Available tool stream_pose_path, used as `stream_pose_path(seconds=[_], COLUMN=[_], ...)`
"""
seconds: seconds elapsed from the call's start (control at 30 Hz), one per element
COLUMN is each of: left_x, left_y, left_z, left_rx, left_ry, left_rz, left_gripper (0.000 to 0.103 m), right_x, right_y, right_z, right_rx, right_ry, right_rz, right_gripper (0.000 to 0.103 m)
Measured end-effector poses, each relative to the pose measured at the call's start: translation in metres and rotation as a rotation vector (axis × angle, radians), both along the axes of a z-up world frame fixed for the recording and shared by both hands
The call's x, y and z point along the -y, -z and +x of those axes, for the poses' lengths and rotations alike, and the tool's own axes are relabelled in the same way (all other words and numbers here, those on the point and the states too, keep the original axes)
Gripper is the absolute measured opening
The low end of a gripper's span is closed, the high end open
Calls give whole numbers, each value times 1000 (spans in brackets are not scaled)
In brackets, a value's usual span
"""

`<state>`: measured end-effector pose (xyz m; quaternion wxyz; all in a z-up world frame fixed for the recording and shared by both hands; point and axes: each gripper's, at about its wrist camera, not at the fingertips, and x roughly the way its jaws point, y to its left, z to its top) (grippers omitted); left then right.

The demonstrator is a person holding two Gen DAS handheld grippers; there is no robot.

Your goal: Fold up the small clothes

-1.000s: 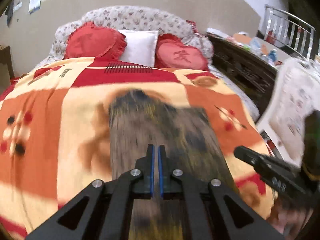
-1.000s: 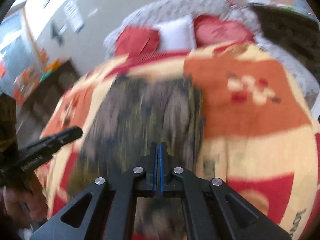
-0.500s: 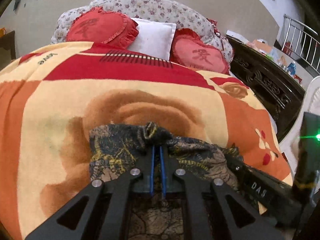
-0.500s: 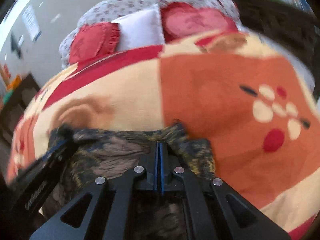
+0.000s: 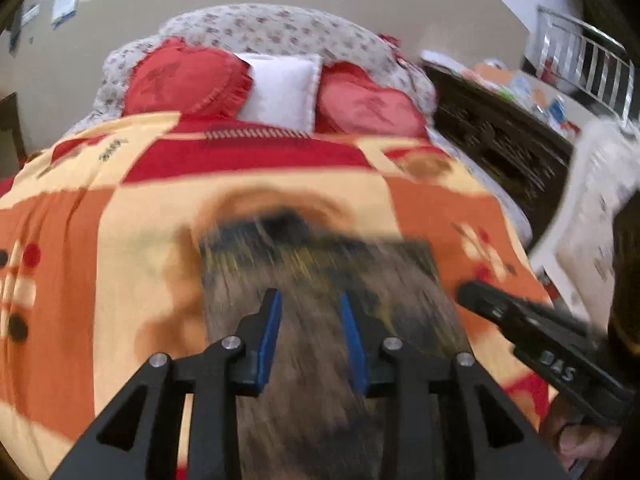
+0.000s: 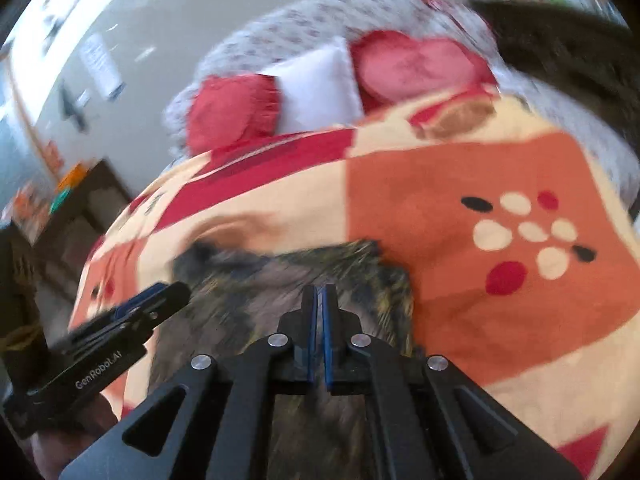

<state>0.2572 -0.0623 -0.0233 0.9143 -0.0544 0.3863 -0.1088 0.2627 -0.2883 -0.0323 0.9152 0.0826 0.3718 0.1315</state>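
Note:
A dark brown and yellow patterned garment [image 5: 392, 280] lies flat and blurred on the orange and cream blanket [image 5: 120, 280]. My left gripper [image 5: 309, 296] hovers over its near half, jaws opening, blue pads apart with nothing pinched between them. My right gripper [image 5: 466, 292] reaches in from the right at the cloth's edge. In the right wrist view the garment [image 6: 248, 292] spreads under my right gripper [image 6: 320, 292]. Its pads stand shut with only a hairline gap, and no cloth is visible in it. My left gripper [image 6: 176, 292] shows at the left.
Two red heart cushions [image 5: 188, 76] and a white pillow [image 5: 280, 88] rest against the flowered headboard. A dark carved cabinet [image 5: 500, 148] runs along the bed's right side, with a white object [image 5: 600, 200] nearer. A person's hand [image 5: 572, 440] holds the right tool.
Both grippers had pinched the garment's far edge down on the blanket. Now both have drawn back from that edge, the left jaws have parted, and the cloth lies flat.

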Motion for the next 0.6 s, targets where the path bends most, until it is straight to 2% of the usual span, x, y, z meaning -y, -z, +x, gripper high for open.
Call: stream_pose_path(seconds=[0.1,0.13,0.17,0.2,0.23,0.27,0.3,0.33,0.5,0.6], left_x=[10,12,14,20,28,33,34,34,27,24], left_y=[23,40,49,55,57,59,60,61,63,64], left_z=[-16,-15,-14,-17,-21,-25,-28,-30,-31,-29], left_rx=[-73,-124,-141,-107,-64,-41,-24,-12,-7,-6], left_ry=[-27,-51,-58,-54,-49,-52,-60,-64,-67,-68], left_rz=[29,46,56,98,150,181,183,178,130,115], left_gripper=[31,31,31,32,32,32,32,32,32,32], right_x=[-21,-26,-27,-26,-25,-24,-27,-26,-26,-15], right_y=[8,20,32,46,57,60,64,65,67,70], right_z=[-28,-31,-29,-26,-28,-29,-36,-38,-40,-39], right_rx=[-1,-26,-64,-101,-95,-52,6,24,44,36], right_ry=[-20,-7,5,20,22,18,10,13,17,6], right_rz=[-87,-105,-106,-107,-107,-112,-143,-134,-132,-57], right_gripper=[5,7,7,7,7,7,6,6,6,6])
